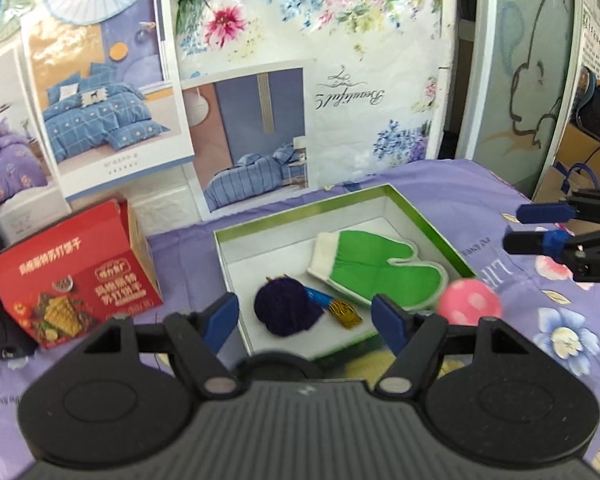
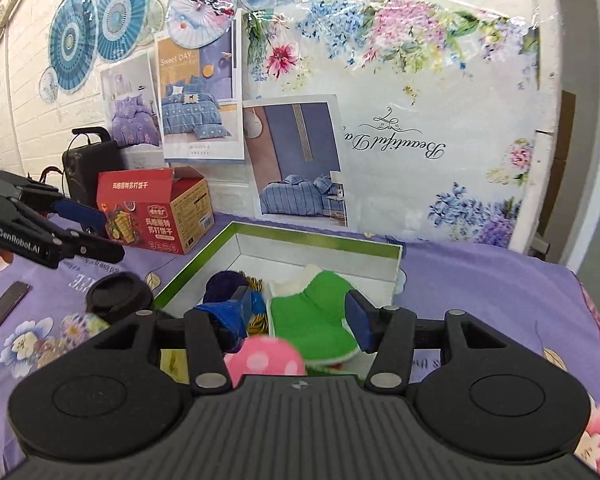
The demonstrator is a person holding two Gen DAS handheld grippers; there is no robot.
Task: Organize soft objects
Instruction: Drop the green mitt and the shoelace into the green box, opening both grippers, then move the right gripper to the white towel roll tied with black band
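Observation:
A green-rimmed white box (image 1: 428,220) (image 2: 320,246) lies on the purple bedspread. In it are a green mitten (image 1: 376,268) (image 2: 312,312), a dark purple yarn ball (image 1: 286,308) (image 2: 224,284) and a gold tassel (image 1: 344,312). A pink ball with white dots (image 1: 470,304) (image 2: 266,360), blurred, is at the box's front right corner, low between the right fingers' bases and not gripped. My left gripper (image 1: 306,322) (image 2: 110,236) is open above the box's front left. My right gripper (image 2: 300,316) (image 1: 528,227) is open over the box's right side.
A red snack carton (image 1: 76,276) (image 2: 152,212) stands left of the box, a black speaker (image 2: 88,168) behind it. A black round lid (image 2: 118,296), a phone (image 2: 6,306) and a yellow soft thing (image 1: 368,360) lie before the box. Posters cover the wall behind.

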